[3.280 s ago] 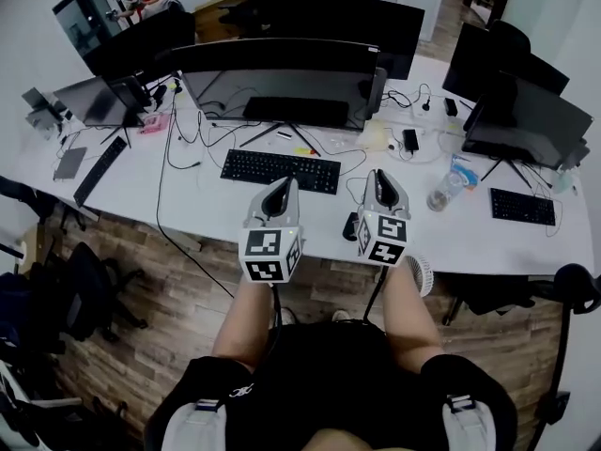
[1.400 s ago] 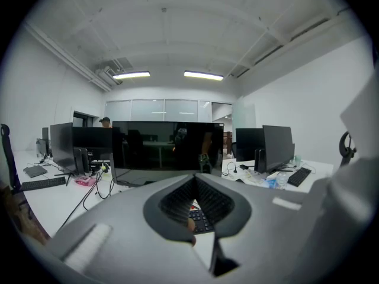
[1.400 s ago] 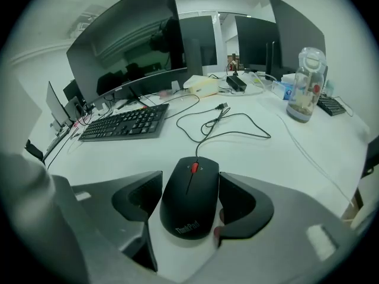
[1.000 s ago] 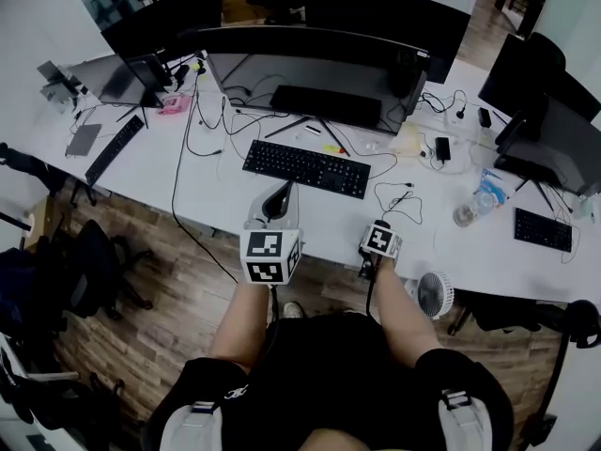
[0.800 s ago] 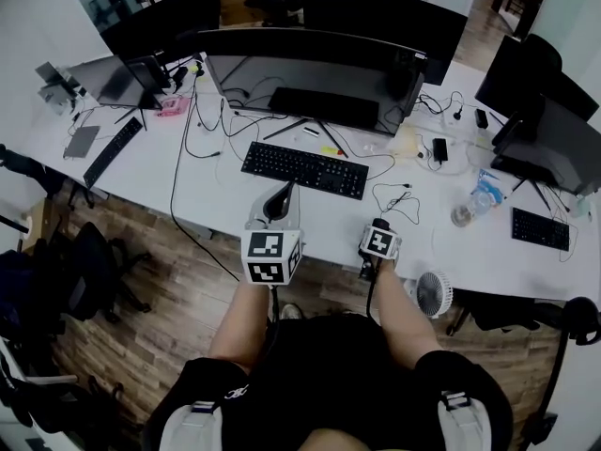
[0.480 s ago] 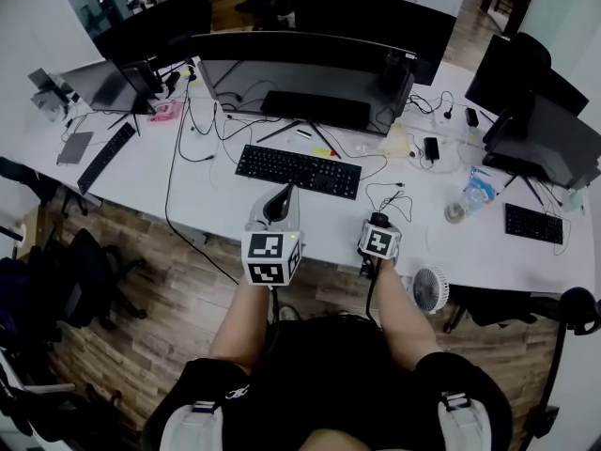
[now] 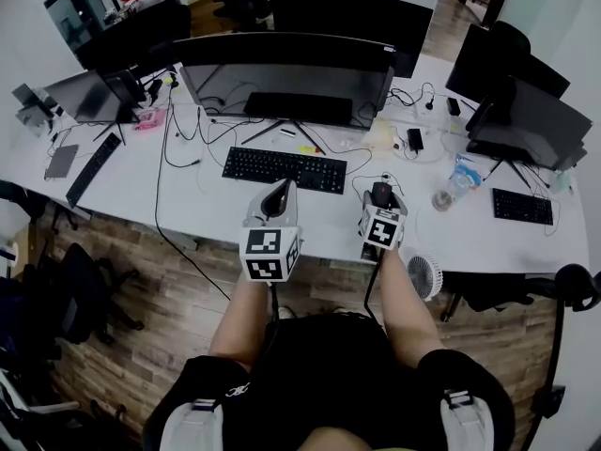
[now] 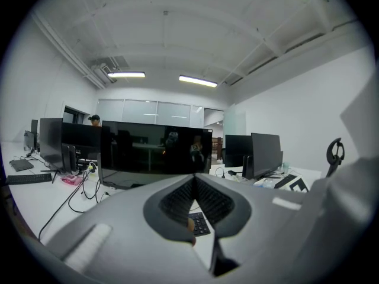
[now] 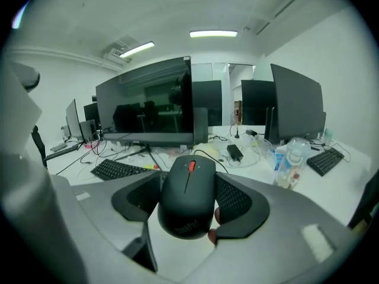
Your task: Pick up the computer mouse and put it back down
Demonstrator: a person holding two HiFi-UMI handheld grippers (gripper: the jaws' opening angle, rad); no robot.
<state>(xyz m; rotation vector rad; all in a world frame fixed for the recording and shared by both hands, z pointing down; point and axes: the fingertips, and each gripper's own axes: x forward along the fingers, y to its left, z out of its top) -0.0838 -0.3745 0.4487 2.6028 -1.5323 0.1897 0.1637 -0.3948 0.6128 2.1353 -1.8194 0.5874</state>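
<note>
A black computer mouse (image 9: 188,195) with a red scroll wheel sits clamped between the jaws of my right gripper (image 9: 189,201), held above the white desk (image 9: 349,188). Its cable (image 9: 208,154) trails back toward the monitors. In the head view the mouse (image 7: 380,194) shows at the tip of the right gripper (image 7: 381,201), just right of the black keyboard (image 7: 280,169). My left gripper (image 7: 273,203) hovers over the desk's front edge, near the keyboard, shut with nothing in it. In the left gripper view its jaws meet at the tips (image 8: 194,181).
A wide monitor (image 7: 282,78) stands behind the keyboard, with more monitors to the right (image 7: 526,120). A water bottle (image 7: 449,184) stands right of the mouse. A second keyboard (image 7: 523,207) lies at the far right. A small white fan (image 7: 420,275) sits at the desk's front edge.
The right gripper, which pointed down at the desk a second ago, has risen toward the camera and levelled out with the mouse in its jaws. The left gripper has stayed put.
</note>
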